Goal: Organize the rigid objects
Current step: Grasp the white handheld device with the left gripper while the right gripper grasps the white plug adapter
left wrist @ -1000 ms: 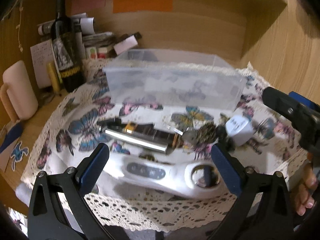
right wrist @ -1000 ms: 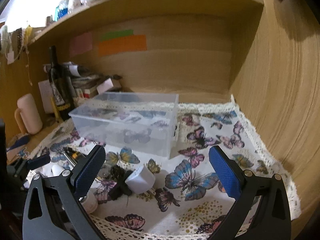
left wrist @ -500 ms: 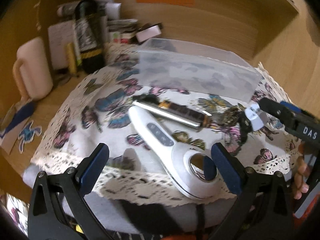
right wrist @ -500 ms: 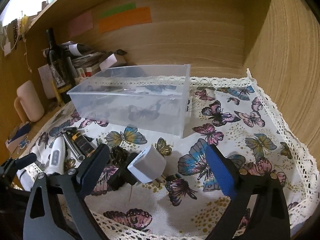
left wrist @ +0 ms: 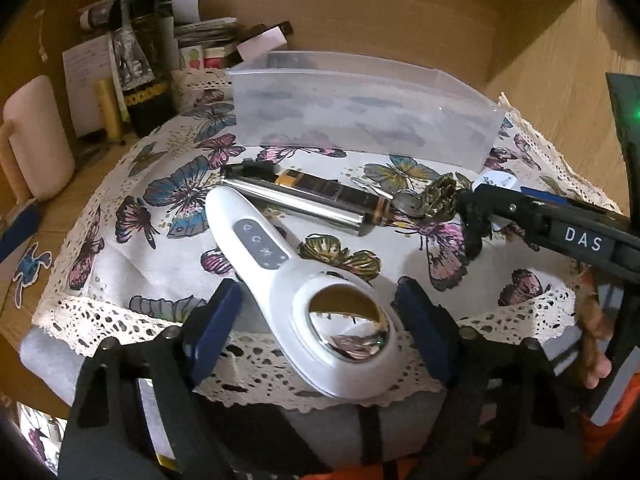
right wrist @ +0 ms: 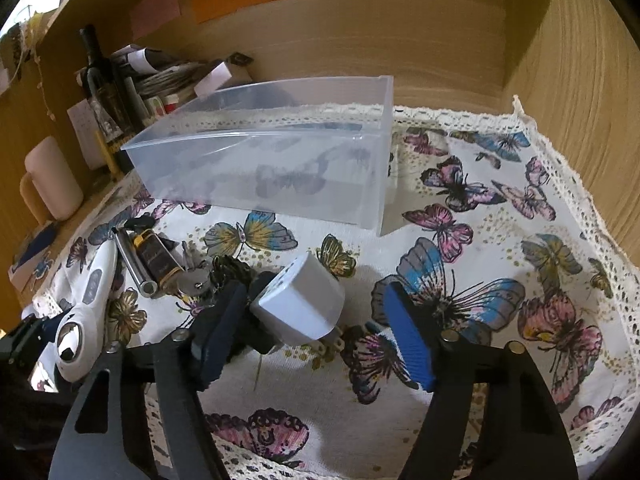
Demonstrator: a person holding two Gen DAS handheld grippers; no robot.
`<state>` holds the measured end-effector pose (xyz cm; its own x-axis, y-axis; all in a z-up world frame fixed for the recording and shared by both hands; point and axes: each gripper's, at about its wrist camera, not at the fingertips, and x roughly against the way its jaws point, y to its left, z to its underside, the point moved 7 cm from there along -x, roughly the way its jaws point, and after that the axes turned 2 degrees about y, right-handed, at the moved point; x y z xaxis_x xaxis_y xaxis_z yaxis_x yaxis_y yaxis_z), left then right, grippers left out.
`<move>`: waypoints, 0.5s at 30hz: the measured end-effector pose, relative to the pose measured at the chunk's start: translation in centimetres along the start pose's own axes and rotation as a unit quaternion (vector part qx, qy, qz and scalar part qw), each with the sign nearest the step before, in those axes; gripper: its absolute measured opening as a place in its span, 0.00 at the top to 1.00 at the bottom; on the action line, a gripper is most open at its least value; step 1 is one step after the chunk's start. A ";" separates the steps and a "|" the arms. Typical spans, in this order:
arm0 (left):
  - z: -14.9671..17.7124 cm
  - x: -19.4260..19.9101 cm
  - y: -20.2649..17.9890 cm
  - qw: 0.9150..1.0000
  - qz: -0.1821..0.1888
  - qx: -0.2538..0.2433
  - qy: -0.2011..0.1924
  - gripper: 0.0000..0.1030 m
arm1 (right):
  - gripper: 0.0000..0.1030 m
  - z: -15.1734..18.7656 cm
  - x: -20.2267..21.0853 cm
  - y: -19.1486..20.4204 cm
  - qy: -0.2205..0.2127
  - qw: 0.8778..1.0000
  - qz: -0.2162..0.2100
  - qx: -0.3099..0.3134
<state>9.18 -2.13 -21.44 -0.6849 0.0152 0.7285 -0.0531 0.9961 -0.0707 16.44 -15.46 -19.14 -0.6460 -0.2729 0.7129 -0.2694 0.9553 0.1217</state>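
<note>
A white handheld device (left wrist: pixel 304 284) with a round mirror-like head lies on the butterfly cloth; its head sits between the open fingers of my left gripper (left wrist: pixel 320 332). It also shows in the right wrist view (right wrist: pixel 86 312). Behind it lie a silver tube (left wrist: pixel 296 204), a dark lighter-like stick (left wrist: pixel 340 194) and a key bunch (left wrist: pixel 428 200). My right gripper (right wrist: pixel 312 338) is open around a white plug adapter (right wrist: pixel 300 304), which does not touch the right finger. A clear plastic bin (right wrist: pixel 272 160) stands empty behind.
A dark wine bottle (left wrist: pixel 140 52), papers and boxes stand at the back left, a pink mug (left wrist: pixel 36 136) at the left. Wooden walls close the back and right. The cloth edge (left wrist: pixel 280 384) hangs over the table front.
Both grippers have moved forward and down. The white device's head now sits between my left fingers, and the plug adapter now sits between my right fingers.
</note>
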 end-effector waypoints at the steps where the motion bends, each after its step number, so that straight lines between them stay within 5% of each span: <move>1: 0.0 0.1 0.2 1.000 -0.001 0.001 -0.003 0.28 | 0.35 0.0 -0.1 0.0 0.002 1.000 0.001 -0.001; 9: 0.1 0.7 1.8 1.000 -0.004 0.005 -0.017 0.52 | 0.55 0.1 -0.2 0.9 0.001 1.000 -0.002 0.018; 15: -0.2 1.2 3.8 0.999 -0.001 0.029 -0.020 0.60 | 0.56 0.0 -0.2 0.7 -0.002 1.000 0.000 0.012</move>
<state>8.28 1.71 -20.70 -0.7131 0.0084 0.7010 -0.0961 0.9893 -0.1096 16.31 -14.72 -19.20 -0.6486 -0.2742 0.7101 -0.2863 0.9522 0.1062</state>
